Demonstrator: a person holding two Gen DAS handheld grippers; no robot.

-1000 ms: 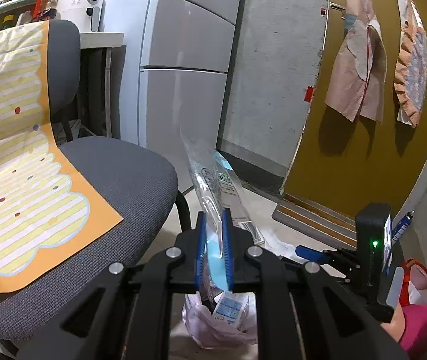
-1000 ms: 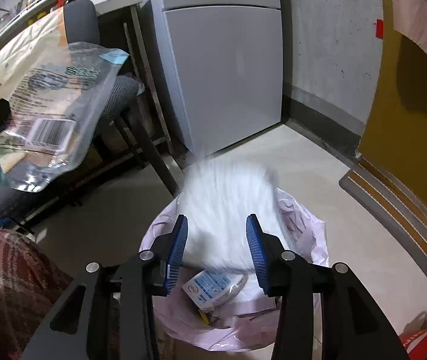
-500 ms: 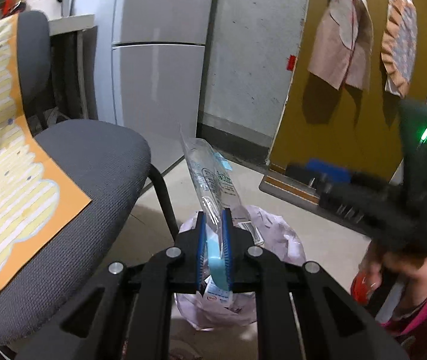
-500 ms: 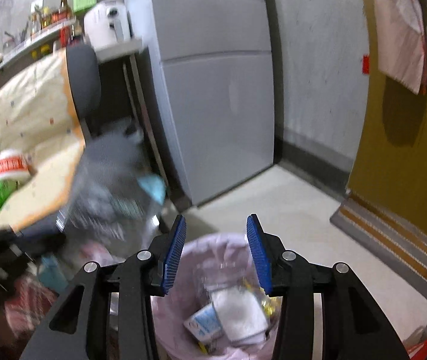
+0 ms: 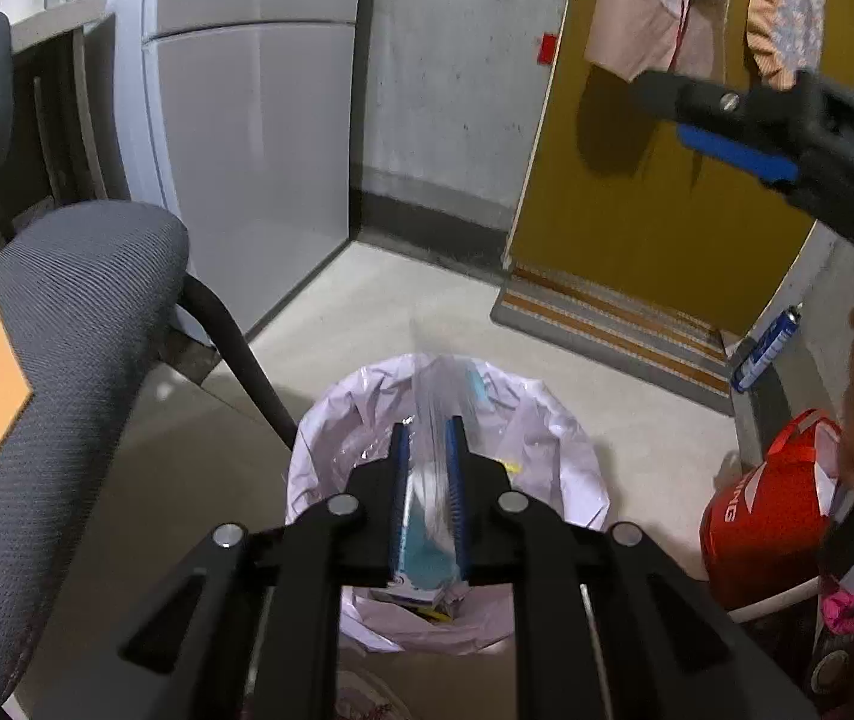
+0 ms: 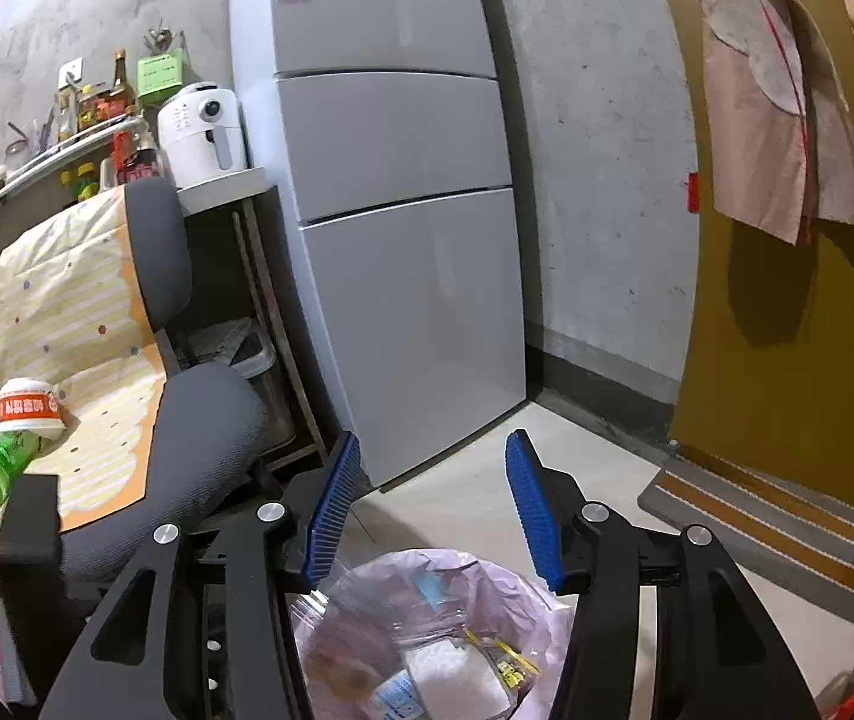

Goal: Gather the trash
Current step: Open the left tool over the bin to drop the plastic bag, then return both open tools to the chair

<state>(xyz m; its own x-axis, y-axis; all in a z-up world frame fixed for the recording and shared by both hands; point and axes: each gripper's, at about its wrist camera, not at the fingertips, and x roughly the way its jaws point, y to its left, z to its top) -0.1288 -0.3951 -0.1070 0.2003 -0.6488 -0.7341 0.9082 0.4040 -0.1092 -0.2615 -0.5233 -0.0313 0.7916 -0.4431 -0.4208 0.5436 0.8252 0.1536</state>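
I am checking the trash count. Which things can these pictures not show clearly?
- Clear wrapper, left wrist view: motion-blurred, print unreadable.
- Trash bag contents, both views: gripper fingers hide part of the bottom.
- Green bottle, right wrist view: label too small.
- Red bag, left wrist view: a hand covers its opening.

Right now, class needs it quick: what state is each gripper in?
Left gripper: slightly parted around a clear wrapper above the bin; grip cannot be told.
Right gripper: open, holding nothing.

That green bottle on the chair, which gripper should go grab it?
Probably the right gripper: its jaws are open and empty, and the green bottle shows in its view. The left gripper is busy at the bin.
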